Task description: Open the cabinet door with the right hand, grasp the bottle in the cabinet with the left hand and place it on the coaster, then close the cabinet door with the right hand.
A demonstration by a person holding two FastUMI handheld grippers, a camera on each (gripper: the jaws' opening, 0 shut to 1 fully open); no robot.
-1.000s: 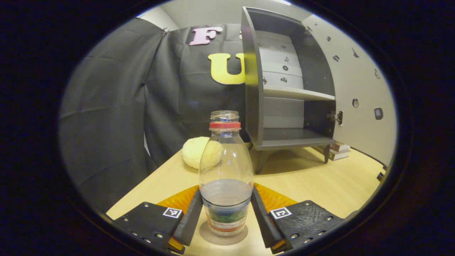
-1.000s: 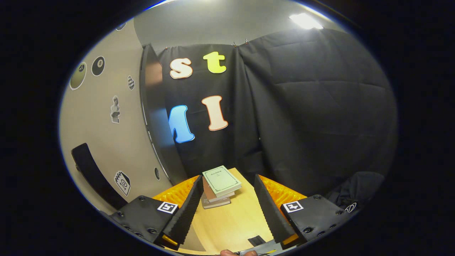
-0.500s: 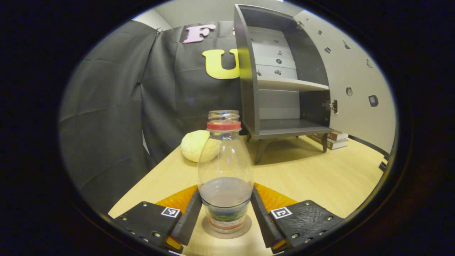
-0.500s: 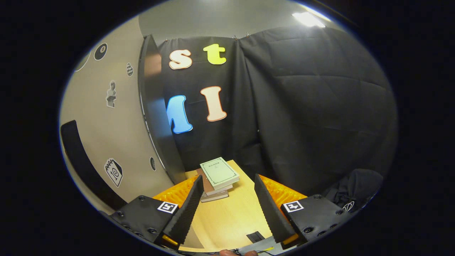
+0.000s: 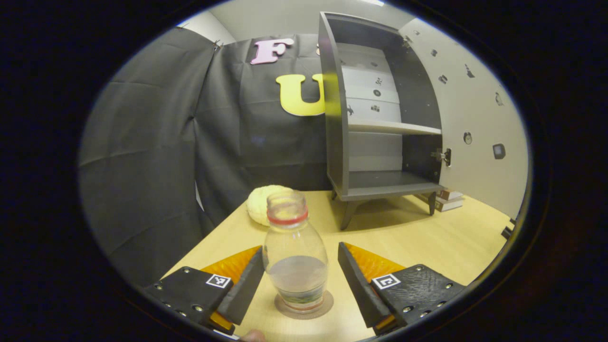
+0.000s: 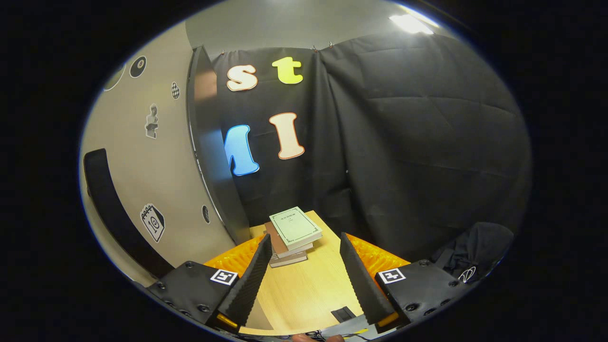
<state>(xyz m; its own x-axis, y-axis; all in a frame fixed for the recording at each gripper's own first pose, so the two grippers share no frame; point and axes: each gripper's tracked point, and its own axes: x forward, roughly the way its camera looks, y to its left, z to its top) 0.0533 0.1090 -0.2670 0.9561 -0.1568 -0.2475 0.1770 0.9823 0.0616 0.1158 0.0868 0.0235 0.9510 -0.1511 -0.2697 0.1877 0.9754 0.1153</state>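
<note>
Since a second earlier the left gripper (image 5: 301, 285) had let go of the bottle (image 5: 295, 259) | left gripper view: jaws spread, bottle upright on coaster (image 5: 325, 304), cabinet (image 5: 380, 118) open behind | right gripper view: right gripper (image 6: 302, 275) jaws spread, empty, beside cabinet door (image 6: 142, 156), books (image 6: 292, 235) ahead

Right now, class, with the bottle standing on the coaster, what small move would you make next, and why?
Probably draw the left gripper back, clear of the bottle. The bottle stands upright on the coaster, with gaps between it and the open fingers. The cabinet door is open, with the right gripper open beside it, ready to close it.
</note>
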